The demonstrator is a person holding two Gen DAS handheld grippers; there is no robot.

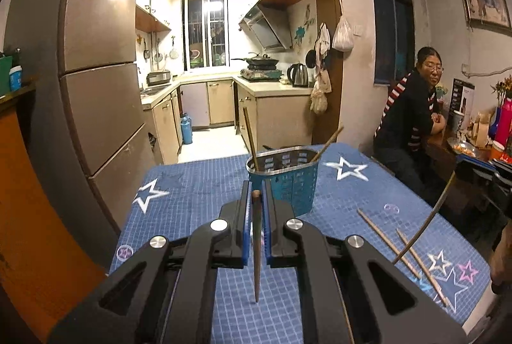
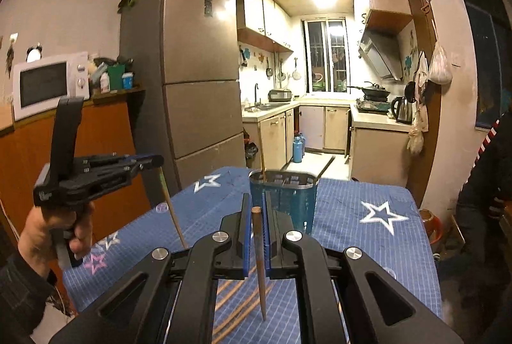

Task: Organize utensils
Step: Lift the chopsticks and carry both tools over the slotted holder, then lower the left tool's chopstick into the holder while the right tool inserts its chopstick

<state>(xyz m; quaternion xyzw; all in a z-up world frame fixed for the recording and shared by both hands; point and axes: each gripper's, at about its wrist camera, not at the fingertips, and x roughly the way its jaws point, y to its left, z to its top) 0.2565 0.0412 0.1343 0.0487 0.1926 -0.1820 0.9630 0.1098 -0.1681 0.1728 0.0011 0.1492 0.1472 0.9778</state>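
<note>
A blue utensil basket (image 1: 288, 182) with a metal rim stands near the far edge of the blue star cloth and holds two chopsticks (image 1: 249, 136). My left gripper (image 1: 256, 196) is shut on a dark chopstick (image 1: 256, 251) held upright, point down, above the cloth, just short of the basket. My right gripper (image 2: 255, 209) is shut on another chopstick (image 2: 259, 264), also upright, in front of the basket (image 2: 284, 200). Two loose chopsticks (image 1: 390, 243) lie on the cloth to the right. The left gripper also shows in the right wrist view (image 2: 153, 160).
The table (image 1: 198, 184) is covered by a blue grid cloth with stars. A fridge (image 1: 96, 72) stands left. A seated person (image 1: 412, 116) is at the right by a cluttered side table. Clear round discs (image 1: 392, 209) lie on the cloth.
</note>
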